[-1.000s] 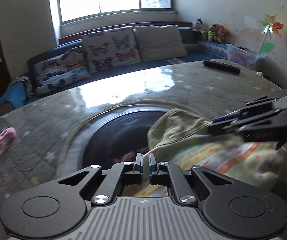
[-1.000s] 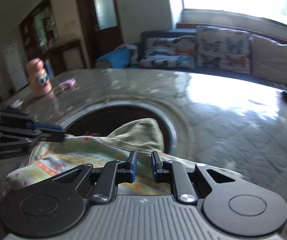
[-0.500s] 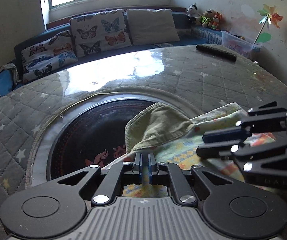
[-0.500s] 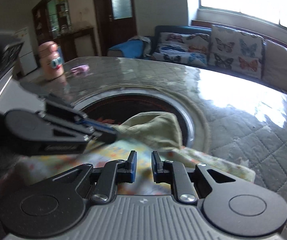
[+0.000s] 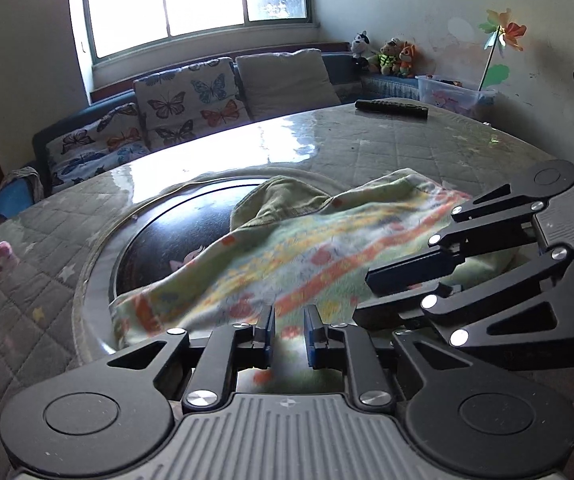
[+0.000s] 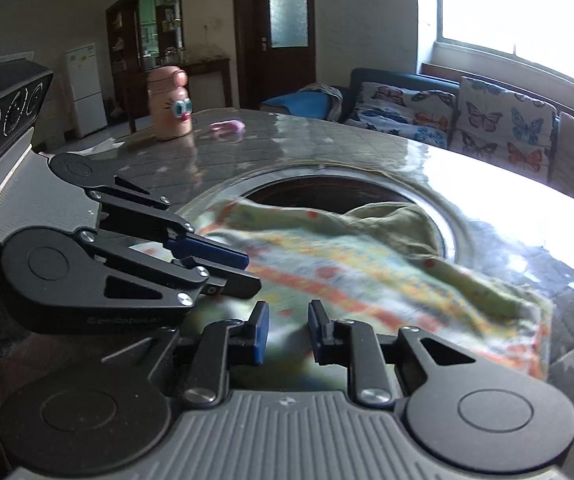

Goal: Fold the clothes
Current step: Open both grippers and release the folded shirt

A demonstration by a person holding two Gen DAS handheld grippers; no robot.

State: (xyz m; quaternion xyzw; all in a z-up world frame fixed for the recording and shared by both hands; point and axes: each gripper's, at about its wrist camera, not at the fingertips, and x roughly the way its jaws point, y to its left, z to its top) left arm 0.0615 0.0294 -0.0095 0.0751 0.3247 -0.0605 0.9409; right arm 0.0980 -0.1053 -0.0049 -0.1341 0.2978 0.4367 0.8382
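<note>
Both grippers, left gripper (image 5: 289,330) and right gripper (image 6: 288,330), parted, empty, above patterned garment (image 5: 299,248).

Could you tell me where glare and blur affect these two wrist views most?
Left wrist view: the window is blown out, its glare streaks the glossy table, and the patterned cloth is smeared by motion while the left claw stays sharp. Right wrist view: the window overexposes, glare whitens the table's far side, and the cloth is blurred.
</note>
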